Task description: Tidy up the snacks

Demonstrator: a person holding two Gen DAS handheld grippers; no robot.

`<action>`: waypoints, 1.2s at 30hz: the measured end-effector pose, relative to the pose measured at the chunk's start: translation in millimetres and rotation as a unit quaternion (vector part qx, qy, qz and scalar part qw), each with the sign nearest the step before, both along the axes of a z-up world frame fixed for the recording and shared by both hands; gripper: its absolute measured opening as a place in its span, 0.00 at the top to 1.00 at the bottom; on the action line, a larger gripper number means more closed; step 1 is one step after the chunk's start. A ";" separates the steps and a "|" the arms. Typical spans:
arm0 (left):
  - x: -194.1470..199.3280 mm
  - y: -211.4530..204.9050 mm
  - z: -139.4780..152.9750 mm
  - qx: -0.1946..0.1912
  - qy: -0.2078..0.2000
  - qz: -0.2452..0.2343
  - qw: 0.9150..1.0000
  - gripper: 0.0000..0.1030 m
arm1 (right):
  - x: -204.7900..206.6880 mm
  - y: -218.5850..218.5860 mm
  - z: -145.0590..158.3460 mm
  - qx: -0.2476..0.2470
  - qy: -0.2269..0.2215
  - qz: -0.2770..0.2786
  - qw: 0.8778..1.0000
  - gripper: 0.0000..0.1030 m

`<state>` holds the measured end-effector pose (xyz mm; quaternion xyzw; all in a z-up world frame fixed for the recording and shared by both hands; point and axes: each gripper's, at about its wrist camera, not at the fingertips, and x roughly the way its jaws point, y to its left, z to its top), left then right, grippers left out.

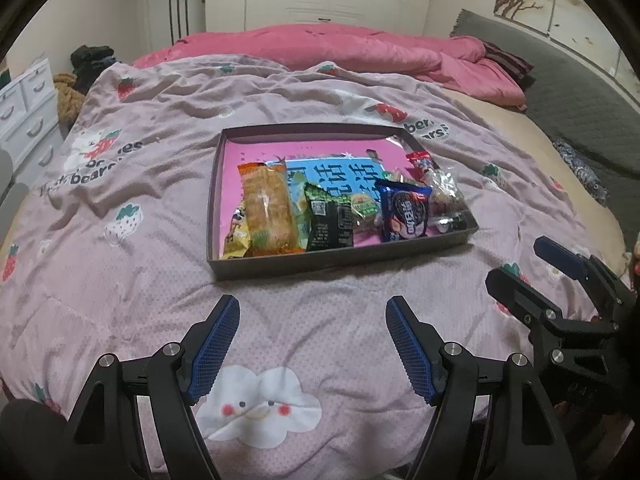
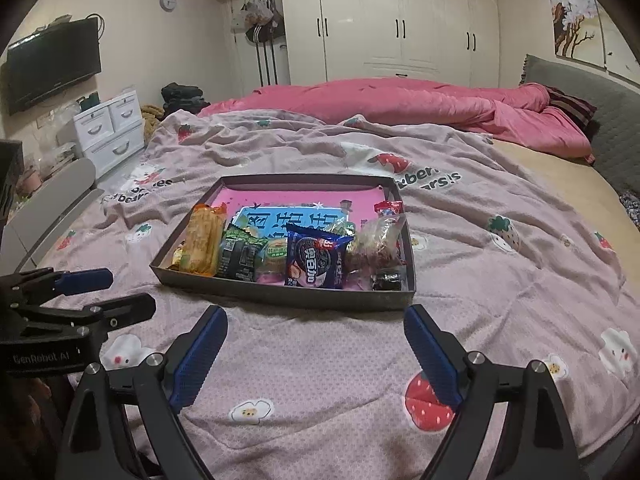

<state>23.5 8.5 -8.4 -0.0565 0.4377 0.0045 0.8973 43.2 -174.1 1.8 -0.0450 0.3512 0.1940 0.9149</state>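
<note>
A shallow dark box (image 1: 280, 270) (image 2: 280, 298) with a pink bottom lies on the bed, and several snack packs sit in a row along its near side. Among them are a long orange pack (image 1: 268, 212) (image 2: 202, 238), a black and green pack (image 1: 328, 220) (image 2: 240, 254), a blue cookie pack (image 1: 406, 212) (image 2: 316, 260) and a clear bag of mixed sweets (image 1: 446, 194) (image 2: 378, 242). My left gripper (image 1: 313, 310) (image 2: 106, 292) hovers open over the blanket just short of the box. Beside it my right gripper (image 2: 316, 320) (image 1: 516, 266) also stands open, nothing between its fingers.
A pale pink blanket (image 1: 140, 208) with strawberry and cloud prints covers the bed. A pink quilt (image 1: 340, 48) lies bunched behind it. White drawers (image 2: 108, 128) and a wall screen (image 2: 52, 64) stand at the left, and a grey headboard (image 1: 560, 80) at the right.
</note>
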 end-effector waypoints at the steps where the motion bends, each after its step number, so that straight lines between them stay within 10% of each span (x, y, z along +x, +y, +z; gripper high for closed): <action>1: -1.3 -1.1 0.4 0.000 -0.001 -0.002 1.000 0.25 | -1.1 -0.8 0.2 0.000 0.001 -0.001 1.000 0.13; 36: -10.1 1.7 6.1 -0.001 -0.008 0.001 1.000 0.25 | -8.0 -0.1 3.6 0.007 -0.003 0.004 1.000 0.12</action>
